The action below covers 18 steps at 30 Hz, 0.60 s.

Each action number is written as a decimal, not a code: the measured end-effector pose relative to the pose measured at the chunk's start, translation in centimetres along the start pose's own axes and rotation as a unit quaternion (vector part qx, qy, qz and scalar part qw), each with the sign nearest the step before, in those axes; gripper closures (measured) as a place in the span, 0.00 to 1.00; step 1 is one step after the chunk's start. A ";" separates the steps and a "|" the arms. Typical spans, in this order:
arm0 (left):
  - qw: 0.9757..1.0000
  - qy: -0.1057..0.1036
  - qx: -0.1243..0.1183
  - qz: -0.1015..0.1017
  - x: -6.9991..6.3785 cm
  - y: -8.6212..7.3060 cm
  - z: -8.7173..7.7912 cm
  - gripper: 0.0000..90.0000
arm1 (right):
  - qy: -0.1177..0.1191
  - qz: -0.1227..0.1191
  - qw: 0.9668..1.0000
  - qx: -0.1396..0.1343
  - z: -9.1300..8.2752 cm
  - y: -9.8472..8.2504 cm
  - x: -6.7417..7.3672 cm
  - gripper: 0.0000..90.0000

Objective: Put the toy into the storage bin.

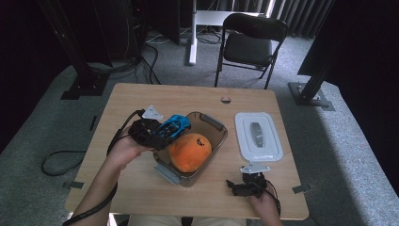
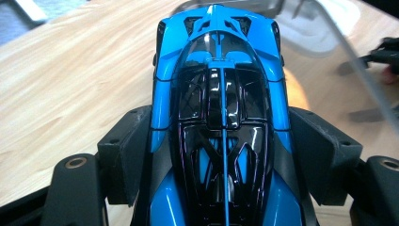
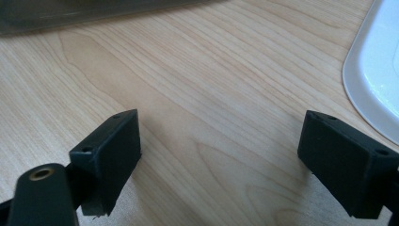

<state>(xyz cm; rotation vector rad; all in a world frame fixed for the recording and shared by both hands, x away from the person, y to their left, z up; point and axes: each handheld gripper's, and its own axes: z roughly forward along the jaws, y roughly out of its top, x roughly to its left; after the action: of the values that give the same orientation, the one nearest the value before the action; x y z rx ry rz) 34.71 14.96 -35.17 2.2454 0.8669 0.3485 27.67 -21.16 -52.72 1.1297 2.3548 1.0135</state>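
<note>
Toy car (image 1: pixel 173 127) in my left tool (image 1: pixel 162 133), held at the near-left rim of the clear bin (image 1: pixel 212 123).

My left tool's jaws are clamped on the blue car's sides, carrying it above the table (image 1: pixel 141 101). An orange plush (image 1: pixel 189 151) already lies inside the bin, so I judge the packing about halfway: the car must still go in, and the white lid (image 1: pixel 258 135) lies apart on the right, not fitted. My right tool (image 1: pixel 245 186) rests near the front edge, jaws wide apart and empty.
</note>
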 end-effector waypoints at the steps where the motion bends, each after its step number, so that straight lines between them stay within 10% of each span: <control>1: 1.000 0.000 0.002 0.004 -0.2 0.1 0.2 0.31 | 0.000 0.000 1.000 0.000 0.0 0.0 0.0 0.15; 18: 1.000 -0.020 0.013 0.012 -1.9 0.5 2.7 0.31 | 0.000 0.000 1.000 0.000 0.0 0.0 0.0 0.15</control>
<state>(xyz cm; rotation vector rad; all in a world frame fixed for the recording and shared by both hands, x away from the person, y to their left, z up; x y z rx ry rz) 34.74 12.05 -36.76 2.2812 0.8283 0.3053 27.67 -21.16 -52.72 1.1300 2.3546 1.0141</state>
